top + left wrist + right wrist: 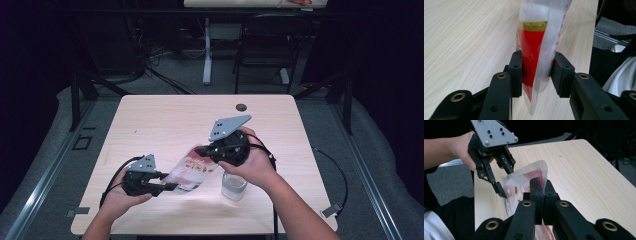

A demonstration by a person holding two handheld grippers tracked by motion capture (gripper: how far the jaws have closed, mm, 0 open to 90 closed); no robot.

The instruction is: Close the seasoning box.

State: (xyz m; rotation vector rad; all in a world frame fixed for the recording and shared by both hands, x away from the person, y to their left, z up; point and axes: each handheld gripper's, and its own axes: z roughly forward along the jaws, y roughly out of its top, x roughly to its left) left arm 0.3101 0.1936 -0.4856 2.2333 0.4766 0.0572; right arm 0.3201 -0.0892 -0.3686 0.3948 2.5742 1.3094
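The left gripper (535, 72) has its pads pressed on one end of a clear bag (192, 170) with a red packet inside. The right gripper (541, 187) is clamped tight on the bag's other edge. The bag hangs between them above the table (165, 115), beside a small jar (234, 187).

Pale wood-grain tabletop (150, 120), smooth, matt. Thin glossy clear plastic bag (536, 50), crinkled, red print with gold band, frame centre. Matt black plastic jaws on left gripper (536, 72); dull grey metal plate on right gripper (202, 150). Clear glass jar (234, 186).
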